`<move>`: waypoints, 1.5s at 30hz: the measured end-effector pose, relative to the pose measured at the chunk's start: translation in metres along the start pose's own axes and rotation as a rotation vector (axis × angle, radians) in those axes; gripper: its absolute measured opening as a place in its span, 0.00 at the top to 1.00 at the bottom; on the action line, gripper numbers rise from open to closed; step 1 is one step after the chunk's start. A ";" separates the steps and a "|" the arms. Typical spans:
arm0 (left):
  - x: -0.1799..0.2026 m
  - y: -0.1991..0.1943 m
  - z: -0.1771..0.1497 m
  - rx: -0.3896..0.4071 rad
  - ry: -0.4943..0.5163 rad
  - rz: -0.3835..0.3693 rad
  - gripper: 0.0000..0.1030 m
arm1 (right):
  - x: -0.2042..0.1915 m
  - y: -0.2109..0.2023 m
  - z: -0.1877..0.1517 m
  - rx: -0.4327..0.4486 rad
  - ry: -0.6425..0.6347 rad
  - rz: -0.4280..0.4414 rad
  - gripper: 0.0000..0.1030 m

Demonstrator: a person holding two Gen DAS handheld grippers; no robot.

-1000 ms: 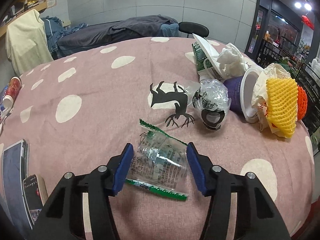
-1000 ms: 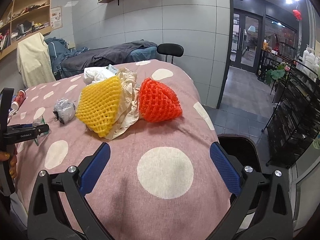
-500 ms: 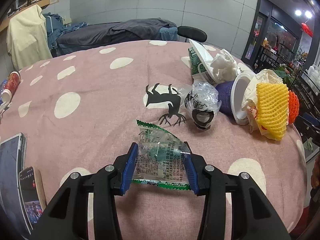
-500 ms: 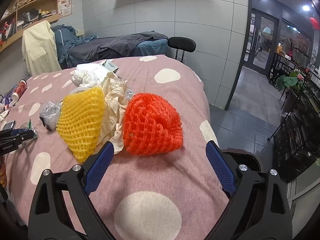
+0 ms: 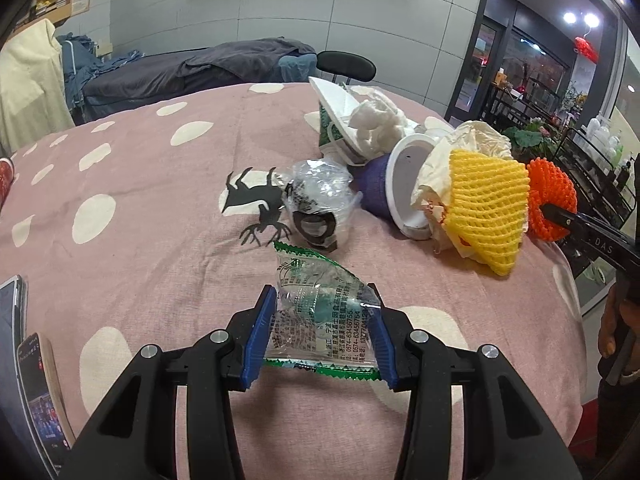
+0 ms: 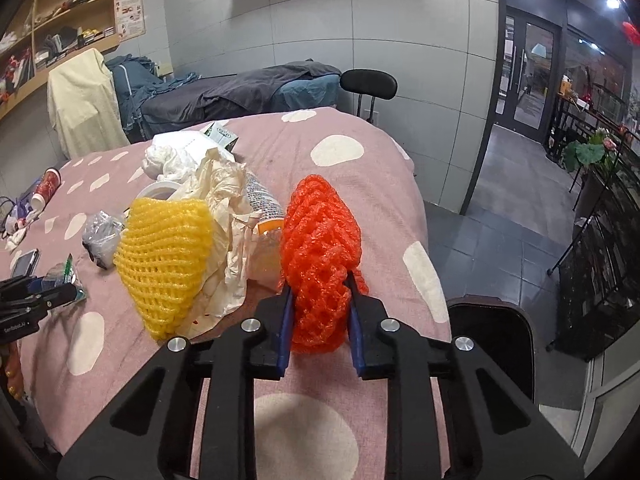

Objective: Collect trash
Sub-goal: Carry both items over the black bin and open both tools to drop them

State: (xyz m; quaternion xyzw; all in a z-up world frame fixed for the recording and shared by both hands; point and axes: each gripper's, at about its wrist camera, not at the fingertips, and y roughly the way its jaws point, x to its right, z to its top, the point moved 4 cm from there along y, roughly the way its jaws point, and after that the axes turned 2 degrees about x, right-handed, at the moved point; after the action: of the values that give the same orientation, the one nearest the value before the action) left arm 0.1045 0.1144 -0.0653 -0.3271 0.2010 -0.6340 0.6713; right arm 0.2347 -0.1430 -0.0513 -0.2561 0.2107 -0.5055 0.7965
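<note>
On the pink dotted bench (image 5: pixel 160 208), litter is heaped toward the far right edge, presumably within reach for collecting. The orange foam net (image 6: pixel 320 256) is squeezed by the closing fingers of the right gripper (image 6: pixel 320 320); the clear green-edged wrapper (image 5: pixel 320 316) is pinched between the left gripper (image 5: pixel 320 336) fingers.

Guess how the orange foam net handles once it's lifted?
Probably soft and springy: the orange net is already pinched narrow where the right gripper's closing jaws press it. Likely very light, being open mesh. Its free top may flop or spring back; rolling seems unlikely.
</note>
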 end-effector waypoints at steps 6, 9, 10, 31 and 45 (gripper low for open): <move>0.034 -0.004 0.006 0.016 0.052 -0.079 0.57 | 0.022 -0.026 -0.013 0.040 0.087 -0.032 0.80; 0.053 -0.006 0.009 0.022 0.088 -0.126 0.57 | 0.034 -0.040 -0.024 0.055 0.126 -0.062 0.80; 0.062 -0.008 0.010 0.026 0.104 -0.146 0.57 | 0.039 -0.043 -0.027 0.056 0.133 -0.078 0.80; 0.207 -0.002 0.013 0.004 0.348 -0.448 0.57 | 0.181 0.011 -0.147 -0.212 0.448 -0.320 0.80; 0.248 0.014 0.007 -0.072 0.387 -0.515 0.57 | 0.218 0.038 -0.192 -0.266 0.559 -0.369 0.31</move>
State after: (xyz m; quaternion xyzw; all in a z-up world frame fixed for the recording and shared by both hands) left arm 0.1484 -0.1279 -0.0341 -0.2641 0.2579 -0.8259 0.4262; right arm 0.2346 -0.3662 -0.2419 -0.2433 0.4347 -0.6594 0.5630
